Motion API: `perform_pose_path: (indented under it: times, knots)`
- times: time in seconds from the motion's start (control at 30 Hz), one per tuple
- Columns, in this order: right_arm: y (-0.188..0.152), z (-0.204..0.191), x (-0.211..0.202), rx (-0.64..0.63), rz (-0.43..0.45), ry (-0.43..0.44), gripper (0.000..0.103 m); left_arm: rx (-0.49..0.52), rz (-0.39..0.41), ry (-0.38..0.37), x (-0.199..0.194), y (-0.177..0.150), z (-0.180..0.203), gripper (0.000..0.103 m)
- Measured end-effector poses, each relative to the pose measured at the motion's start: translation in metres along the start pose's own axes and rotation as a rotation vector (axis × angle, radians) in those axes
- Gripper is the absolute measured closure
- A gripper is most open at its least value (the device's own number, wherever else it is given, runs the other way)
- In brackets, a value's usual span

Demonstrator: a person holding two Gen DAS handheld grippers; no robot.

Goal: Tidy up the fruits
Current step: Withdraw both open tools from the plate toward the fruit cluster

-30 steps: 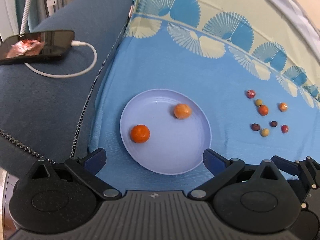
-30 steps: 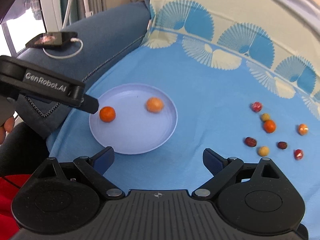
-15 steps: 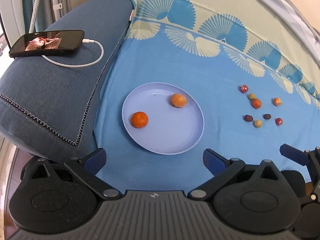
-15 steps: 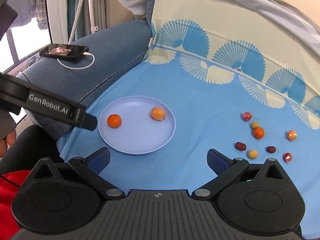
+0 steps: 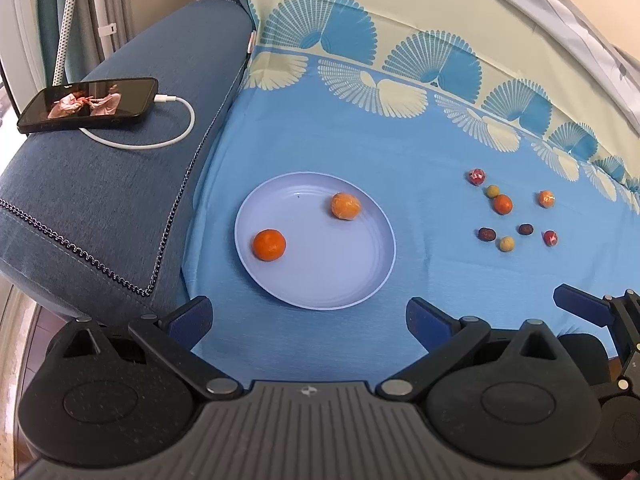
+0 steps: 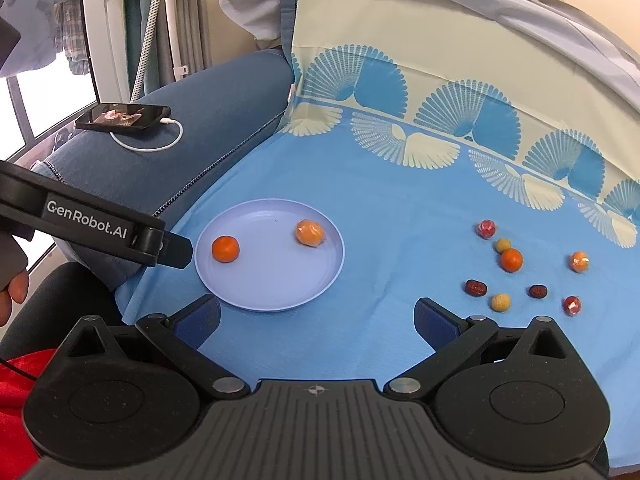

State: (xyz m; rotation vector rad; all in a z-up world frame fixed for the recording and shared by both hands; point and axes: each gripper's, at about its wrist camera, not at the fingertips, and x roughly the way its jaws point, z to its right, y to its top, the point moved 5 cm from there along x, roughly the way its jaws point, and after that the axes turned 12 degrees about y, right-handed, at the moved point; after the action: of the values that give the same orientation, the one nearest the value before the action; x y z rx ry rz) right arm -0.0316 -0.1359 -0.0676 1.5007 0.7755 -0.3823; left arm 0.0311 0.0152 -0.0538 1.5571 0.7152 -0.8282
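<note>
I have pulled both tools back and up from the plate: it and the fruit look smaller in both views than a second ago, and more of the sofa arm and the phone shows. My right hand-held gripper finished spreading during that pull-back and now stands at its widest with nothing between the fingers. My left hand-held gripper is spread wide too, and empty.

Two fruits lie on the plate, well apart: a bare orange at 9 o'clock and a wrapped orange at 1 o'clock. I judge that a drop-off is done and the next pick has not begun.

The other eight pieces lie loose on the blue cloth at the plate's 3 o'clock, well clear of its rim. Among them are a second bare orange, two dark dates, two pale round fruits and three wrapped pieces. The right tool is the nearer one to that cluster, so I would send it there next.
</note>
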Motion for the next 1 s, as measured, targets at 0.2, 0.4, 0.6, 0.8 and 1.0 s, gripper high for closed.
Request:
perform_pose_path:
  times: [0.2,0.4,0.6,0.8,1.0]
  knots:
    - [-0.002,0.004,0.000,0.016,-0.001,0.002,0.001,0.007,-0.006,0.004,0.002,-0.003,0.001,0.000]
    - [-0.004,0.006,0.001,0.034,-0.004,0.004,0.001,0.016,-0.008,0.006,0.004,-0.005,0.003,0.000]
    - [-0.005,0.008,0.004,0.047,-0.008,0.007,0.001,0.023,-0.022,0.007,0.009,-0.006,0.005,0.000]
    - [-0.006,0.011,0.006,0.060,-0.012,0.010,0.001,0.030,-0.028,0.009,0.012,-0.007,0.007,0.000]
    - [-0.007,0.013,0.008,0.069,-0.017,0.015,0.001,0.037,-0.037,0.012,0.015,-0.006,0.008,0.000]
